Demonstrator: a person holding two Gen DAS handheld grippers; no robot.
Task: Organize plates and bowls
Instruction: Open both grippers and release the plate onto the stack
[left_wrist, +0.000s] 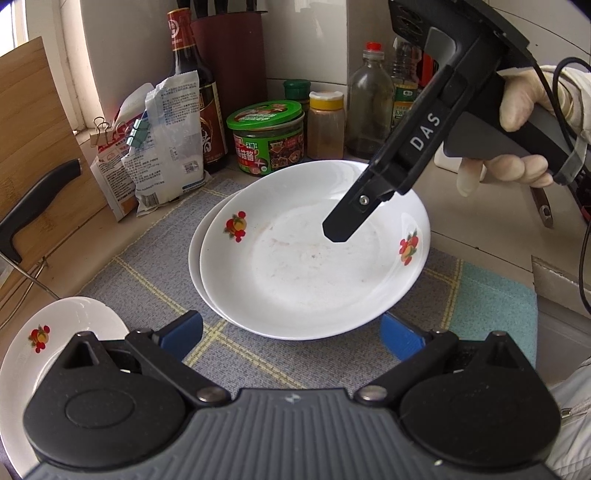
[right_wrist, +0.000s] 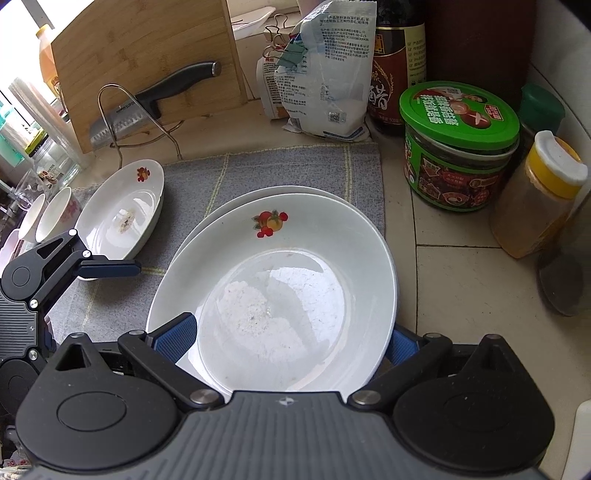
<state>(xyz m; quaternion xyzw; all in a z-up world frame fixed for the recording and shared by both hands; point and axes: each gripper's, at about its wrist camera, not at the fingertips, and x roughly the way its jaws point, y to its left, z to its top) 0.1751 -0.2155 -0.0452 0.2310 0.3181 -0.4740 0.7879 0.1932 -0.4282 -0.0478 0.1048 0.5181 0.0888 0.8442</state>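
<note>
On the left of the worktop a bamboo cutting board (right_wrist: 140, 62) stands upright against the wall, with a black-handled knife (right_wrist: 155, 99) resting on a wire rack in front of it. Below, at the left edge of the right wrist view, two small bowls (right_wrist: 55, 214) lie tilted side by side. Just right of them a single white plate with a fruit motif (right_wrist: 122, 210) sits on the left end of a grey checked mat (right_wrist: 288, 166).

The left gripper (left_wrist: 291, 332) hangs over the near edge of the mat, its blue fingers (left_wrist: 183, 334) spread wide apart with nothing between them; the near rim of the plate stack lies just ahead of them.

In the middle of the mat two white fruit-patterned plates are stacked, the top plate (right_wrist: 295, 273) shifted a little off the lower plate (right_wrist: 229, 210) so that the lower rim shows as a crescent on the far left side. A whitish residue marks the top plate's well.

The right gripper (right_wrist: 291, 341), held by a gloved hand (left_wrist: 517, 107), reaches in over the stack from the right. Its blue fingers (right_wrist: 177, 332) are apart, one on each side of the top plate's near rim; whether they touch the rim I cannot tell.

Behind the stack are clipped seasoning bags (right_wrist: 325, 70), a dark sauce bottle (left_wrist: 195, 92), a green-lidded jar (right_wrist: 458, 144) and, rightmost, a yellow-capped spice jar (right_wrist: 543, 192).
</note>
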